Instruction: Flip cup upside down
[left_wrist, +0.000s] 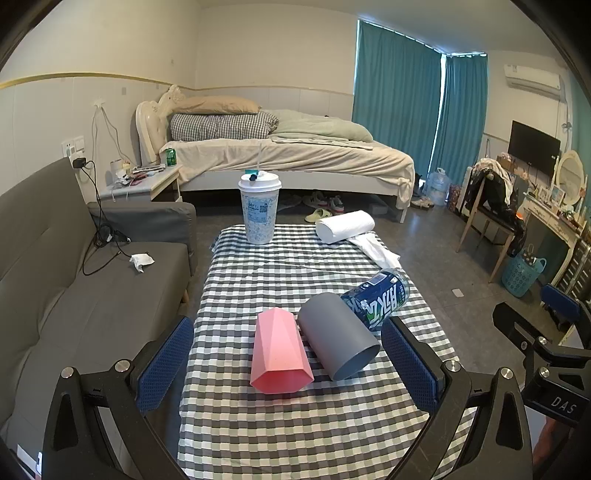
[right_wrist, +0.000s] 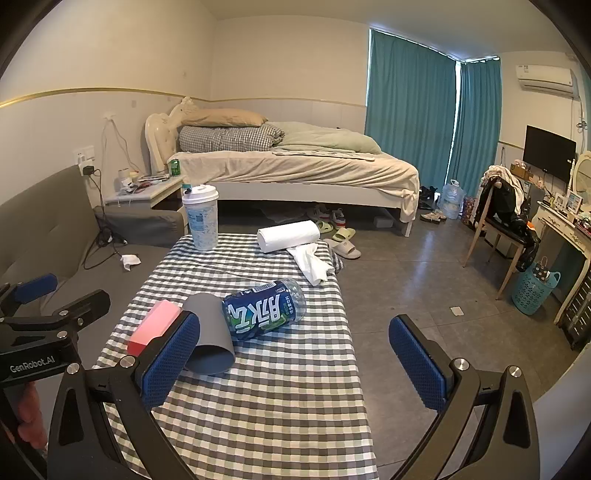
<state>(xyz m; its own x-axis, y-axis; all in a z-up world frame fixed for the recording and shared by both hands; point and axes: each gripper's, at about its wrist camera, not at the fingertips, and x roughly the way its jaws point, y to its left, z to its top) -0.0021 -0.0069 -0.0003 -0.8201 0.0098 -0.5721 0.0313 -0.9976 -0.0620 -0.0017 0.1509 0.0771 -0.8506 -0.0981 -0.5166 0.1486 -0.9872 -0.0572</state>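
A pink faceted cup and a grey cup lie on their sides, side by side, on the checked tablecloth, open ends toward me. My left gripper is open and empty, its pads either side of the two cups, a little nearer than them. In the right wrist view the pink cup and grey cup lie at the left, partly hidden by my left finger pad. My right gripper is open and empty above the table's right part.
A blue labelled bottle lies on its side touching the grey cup's far end. A lidded drink cup and a paper towel roll stand at the far end. A grey sofa lies left, bare floor right.
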